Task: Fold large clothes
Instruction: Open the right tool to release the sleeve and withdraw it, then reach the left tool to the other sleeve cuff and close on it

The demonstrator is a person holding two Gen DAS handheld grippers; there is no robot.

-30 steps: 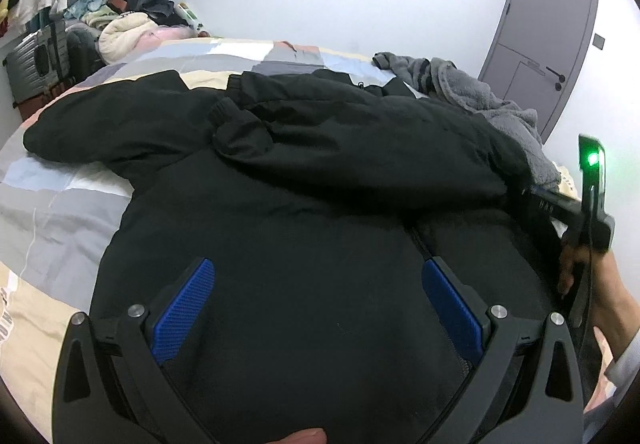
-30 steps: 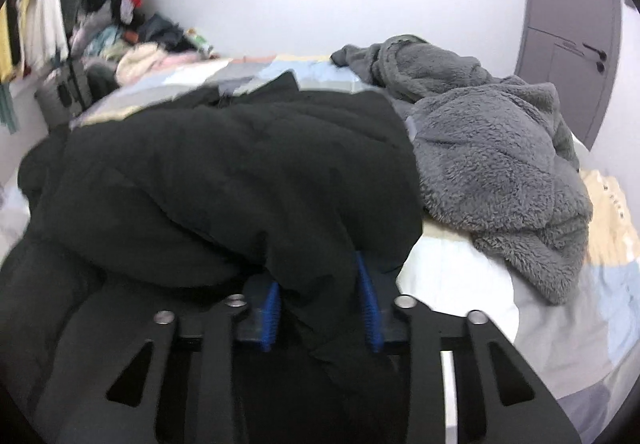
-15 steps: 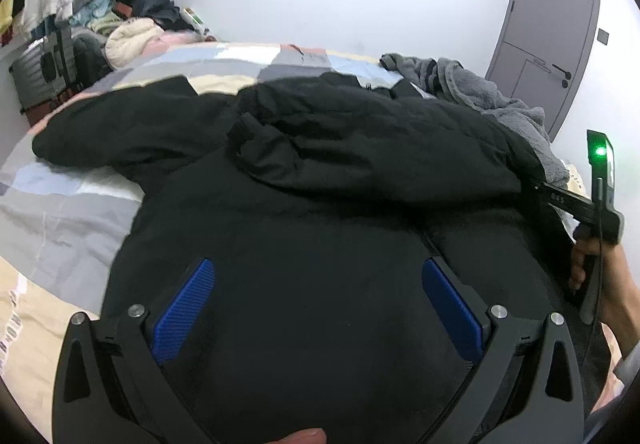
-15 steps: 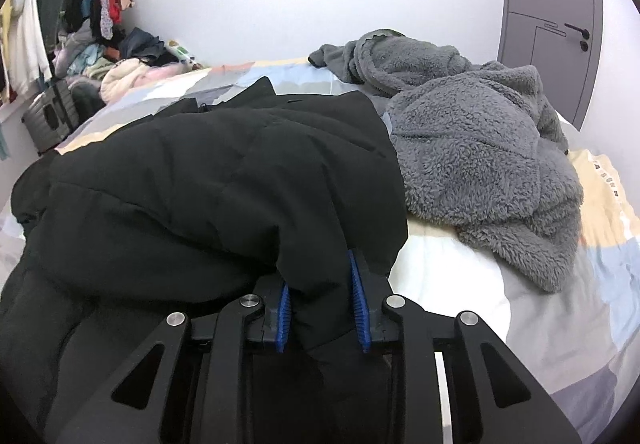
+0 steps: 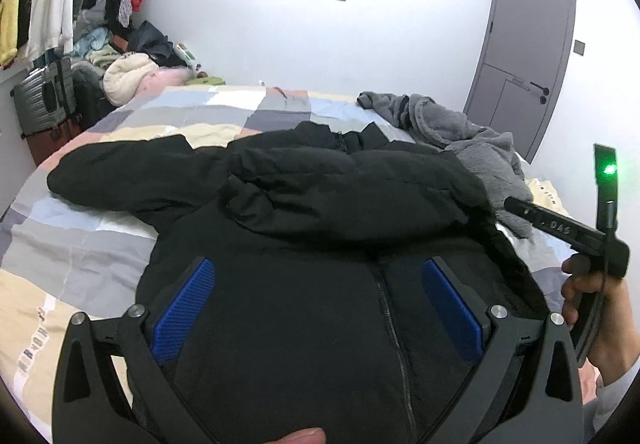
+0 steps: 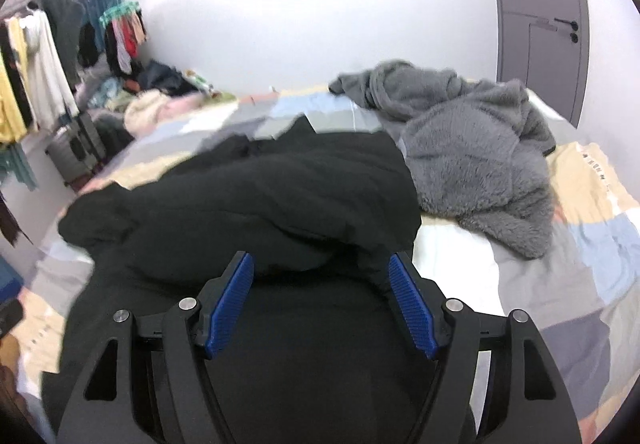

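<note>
A large black zip jacket [image 5: 304, 228] lies on the patchwork bed [image 5: 80, 252], front up. Its right sleeve is folded across the chest; the left sleeve stretches out to the left. My left gripper [image 5: 316, 308] is open and empty above the jacket's lower front. My right gripper [image 6: 322, 304] is open just above the jacket [image 6: 256, 212] at its right side, with the folded sleeve's edge between the blue pads but not clamped. The right gripper's body also shows in the left wrist view [image 5: 568, 232], held by a hand.
A grey fleece garment [image 6: 472, 160] lies heaped on the bed right of the jacket. A clothes rack [image 6: 36, 76], a suitcase [image 5: 44, 100] and piled clothes [image 5: 132, 68] stand along the left wall. A grey door [image 5: 524, 56] is at the far right.
My right gripper has opened and let go of the jacket's sleeve fold it was clamping, and pulled back a little. The left gripper has risen slightly and stayed open.
</note>
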